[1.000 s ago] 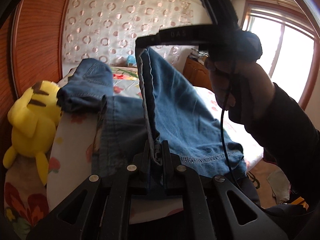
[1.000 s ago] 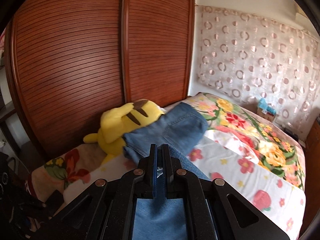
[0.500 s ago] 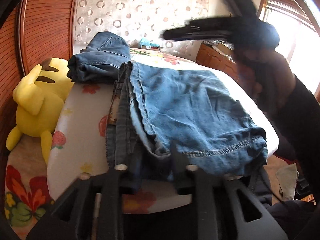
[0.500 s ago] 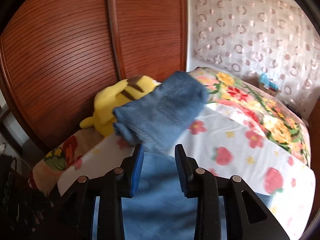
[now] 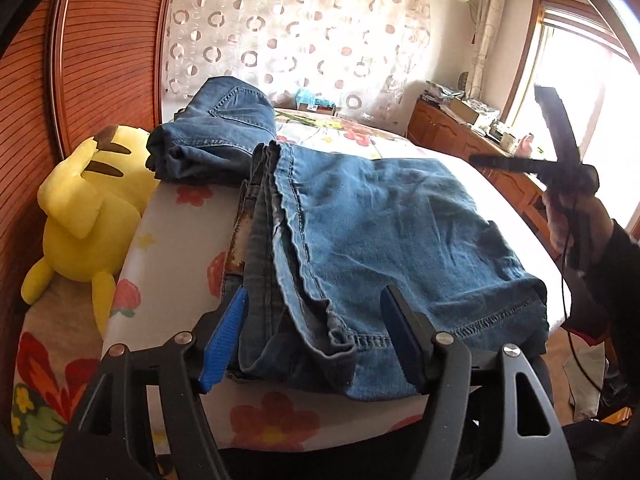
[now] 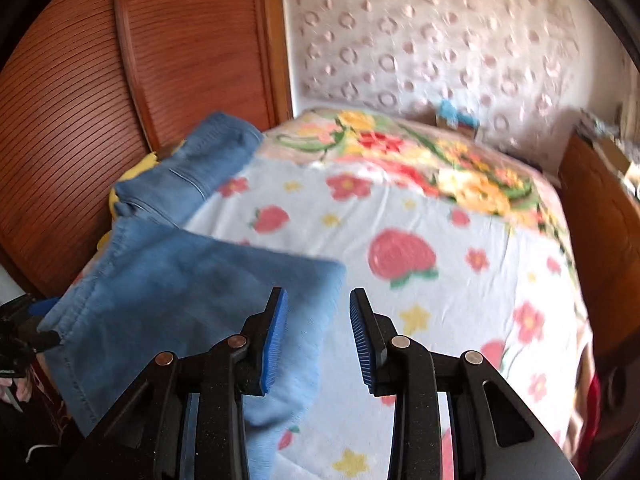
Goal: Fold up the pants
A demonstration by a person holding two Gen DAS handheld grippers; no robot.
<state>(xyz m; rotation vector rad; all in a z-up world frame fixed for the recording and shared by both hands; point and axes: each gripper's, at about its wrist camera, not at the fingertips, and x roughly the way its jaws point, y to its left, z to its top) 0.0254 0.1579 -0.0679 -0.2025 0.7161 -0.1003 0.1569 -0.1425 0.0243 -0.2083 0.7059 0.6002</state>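
the folded pants lie on the bed right in front of me, at its near edge; my left gripper is spreading, its blue pads on either side of the hem corner and not pressing it. my right gripper hangs partly open over the pants' right edge with nothing between its pads, the denim lying below and to their left. a second folded pair sits farther back, next to the yellow plush toy
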